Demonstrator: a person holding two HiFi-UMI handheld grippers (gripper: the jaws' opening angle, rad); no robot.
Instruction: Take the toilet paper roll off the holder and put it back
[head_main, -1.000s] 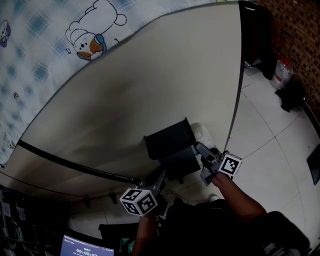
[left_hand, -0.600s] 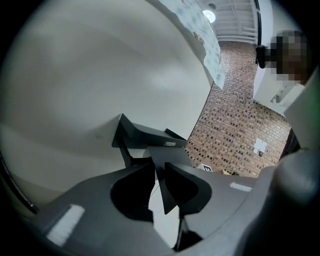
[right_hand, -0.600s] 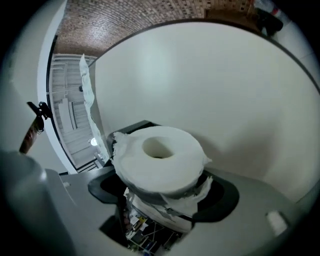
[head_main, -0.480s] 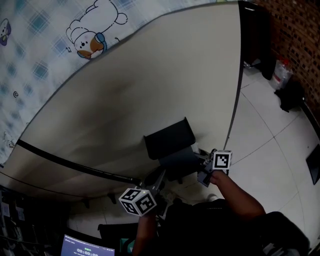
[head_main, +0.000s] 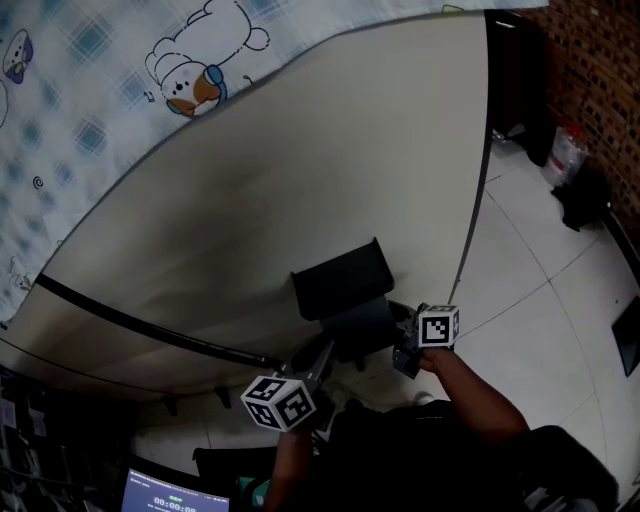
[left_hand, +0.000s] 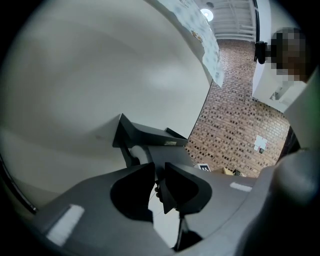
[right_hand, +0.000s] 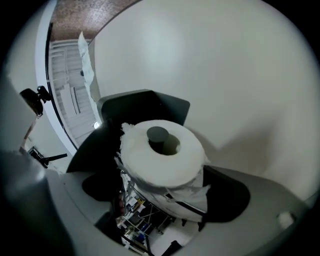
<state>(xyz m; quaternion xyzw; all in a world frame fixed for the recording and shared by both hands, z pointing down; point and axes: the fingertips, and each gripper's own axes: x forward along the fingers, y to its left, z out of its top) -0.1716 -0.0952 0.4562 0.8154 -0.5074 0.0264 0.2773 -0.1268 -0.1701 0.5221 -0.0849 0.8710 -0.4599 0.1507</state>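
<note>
A white toilet paper roll (right_hand: 162, 152) sits on the dark peg (right_hand: 158, 134) of the black wall holder (right_hand: 142, 105), under its cover. My right gripper (right_hand: 160, 167) has a jaw on either side of the roll, and the jaws are opening. In the head view the holder (head_main: 340, 282) hides the roll, and the right gripper (head_main: 400, 330) reaches in under its right side. My left gripper (head_main: 322, 352) points up at the holder's underside from below. The left gripper view shows that gripper (left_hand: 159, 172) shut to a thin slit with nothing held, just short of the holder (left_hand: 145, 136).
The holder hangs on a plain cream wall (head_main: 330, 150). A black rail (head_main: 150, 328) runs along the wall at lower left. A cartoon-print cloth (head_main: 120, 70) hangs at upper left. To the right are a tiled floor (head_main: 540, 260), a dark bag (head_main: 580, 195) and a brick wall (head_main: 600, 60).
The right gripper has moved in toward the holder and its marker cube has turned. The white roll seen beside the holder a second ago is now hidden under it. The left gripper has stayed put.
</note>
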